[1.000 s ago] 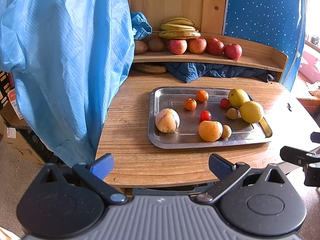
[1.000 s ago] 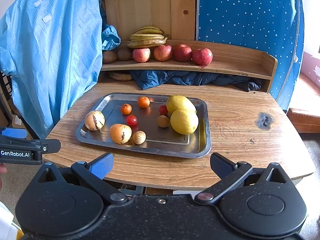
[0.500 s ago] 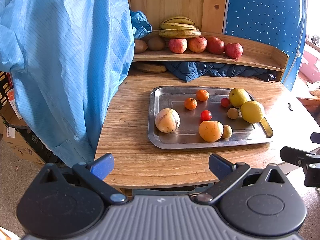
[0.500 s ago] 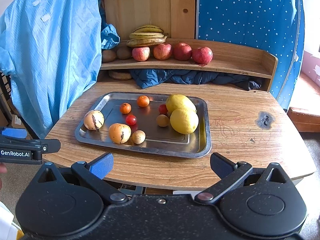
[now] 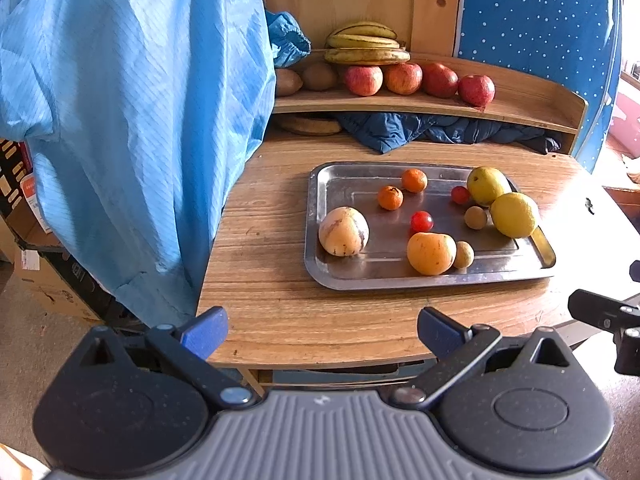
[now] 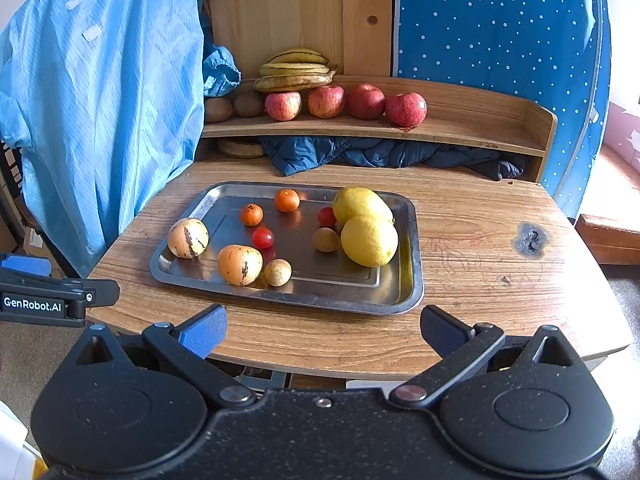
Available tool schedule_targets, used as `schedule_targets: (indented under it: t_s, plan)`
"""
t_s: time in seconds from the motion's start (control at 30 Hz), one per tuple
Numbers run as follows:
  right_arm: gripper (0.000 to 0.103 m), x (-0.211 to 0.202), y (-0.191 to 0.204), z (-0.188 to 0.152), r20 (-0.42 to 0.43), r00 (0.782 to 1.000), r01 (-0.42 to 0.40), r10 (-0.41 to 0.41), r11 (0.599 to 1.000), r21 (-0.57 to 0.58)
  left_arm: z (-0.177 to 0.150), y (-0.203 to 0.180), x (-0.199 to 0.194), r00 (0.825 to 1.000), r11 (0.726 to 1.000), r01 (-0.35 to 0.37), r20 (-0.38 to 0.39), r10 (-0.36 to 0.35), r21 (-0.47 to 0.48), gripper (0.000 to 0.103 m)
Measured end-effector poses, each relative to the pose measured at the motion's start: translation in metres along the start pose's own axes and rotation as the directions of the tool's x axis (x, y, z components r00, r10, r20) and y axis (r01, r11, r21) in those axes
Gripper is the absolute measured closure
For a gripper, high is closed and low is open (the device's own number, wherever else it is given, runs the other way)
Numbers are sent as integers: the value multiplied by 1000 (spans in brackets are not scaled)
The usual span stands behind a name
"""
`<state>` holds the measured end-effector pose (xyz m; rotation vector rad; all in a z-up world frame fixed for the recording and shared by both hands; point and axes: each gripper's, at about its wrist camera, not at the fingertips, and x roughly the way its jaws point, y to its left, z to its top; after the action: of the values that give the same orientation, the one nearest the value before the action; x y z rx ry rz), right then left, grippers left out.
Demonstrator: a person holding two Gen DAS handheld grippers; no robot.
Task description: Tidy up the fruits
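A steel tray (image 5: pixel 320 276) (image 6: pixel 404 304) on the wooden table holds loose fruit: two lemons (image 6: pixel 369 240), a pale streaked round fruit (image 5: pixel 343 231) (image 6: pixel 188 237), an orange fruit (image 5: pixel 431 253) (image 6: pixel 240 265), two small oranges (image 6: pixel 286 200), two cherry tomatoes (image 6: pixel 262 237) and two small tan fruits (image 6: pixel 277 272). My left gripper (image 5: pixel 322 328) is open at the table's near edge, nothing between its fingers. My right gripper (image 6: pixel 323 326) is open too, just short of the tray's front rim. Each gripper shows at the edge of the other's view.
A raised wooden shelf (image 6: pixel 472 128) at the back carries bananas (image 6: pixel 296 70), several red apples (image 6: pixel 365 102) and brown kiwis (image 6: pixel 248 104). Dark blue cloth (image 6: pixel 360 156) lies under it. A light blue garment (image 5: pixel 128 112) hangs at the table's left. A dark burn mark (image 6: pixel 531 238) sits right of the tray.
Both views have shifted slightly; the shelf and tray sit a little lower and nearer in frame. Both grippers stay open and no fruit has moved.
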<state>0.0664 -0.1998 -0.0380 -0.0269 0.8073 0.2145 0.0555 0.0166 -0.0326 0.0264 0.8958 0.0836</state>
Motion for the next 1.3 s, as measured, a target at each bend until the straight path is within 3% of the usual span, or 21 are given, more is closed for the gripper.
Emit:
schedule_targets:
  t_s: [1.3]
  plan:
    - [1,25,13,12,-53,999,10,-10,1000,-3,10,11,19,999,999,41,-30,-41,4,0]
